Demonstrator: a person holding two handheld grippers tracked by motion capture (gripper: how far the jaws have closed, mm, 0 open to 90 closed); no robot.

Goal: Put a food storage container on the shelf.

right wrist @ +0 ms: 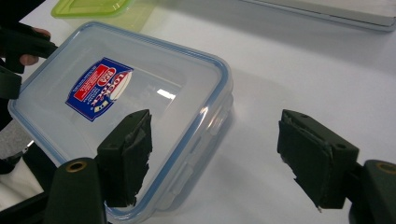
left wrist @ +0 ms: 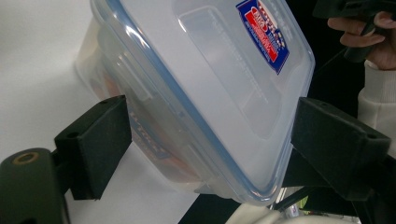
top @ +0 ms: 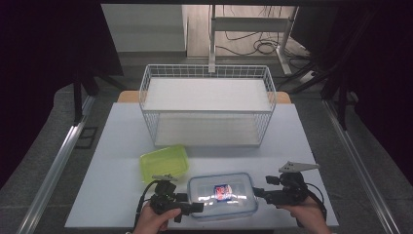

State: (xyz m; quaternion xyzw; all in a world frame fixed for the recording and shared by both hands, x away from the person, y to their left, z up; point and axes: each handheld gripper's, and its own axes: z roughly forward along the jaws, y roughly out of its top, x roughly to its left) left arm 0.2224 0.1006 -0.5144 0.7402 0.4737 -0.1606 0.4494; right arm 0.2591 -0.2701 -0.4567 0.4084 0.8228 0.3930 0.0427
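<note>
Clear plastic box [top: 222, 196], blue-rimmed lid, red-blue label; left tongs [top: 191, 208] and right tongs [top: 259, 194] agape.

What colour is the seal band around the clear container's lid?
Blue: the seal band rims the clear container lid, clearest in the right gripper view.

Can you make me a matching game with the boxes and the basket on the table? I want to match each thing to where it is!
Things:
1. clear plastic box with a blue-edged lid
2. lime-green plastic container
3. white wire basket
4. left gripper

Places:
A. at the table's far side
B. between the two grippers
C. at the clear box's left end
D. just in front of the basket, left of middle

Pairs: 1-B, 2-D, 3-A, 4-C
</note>
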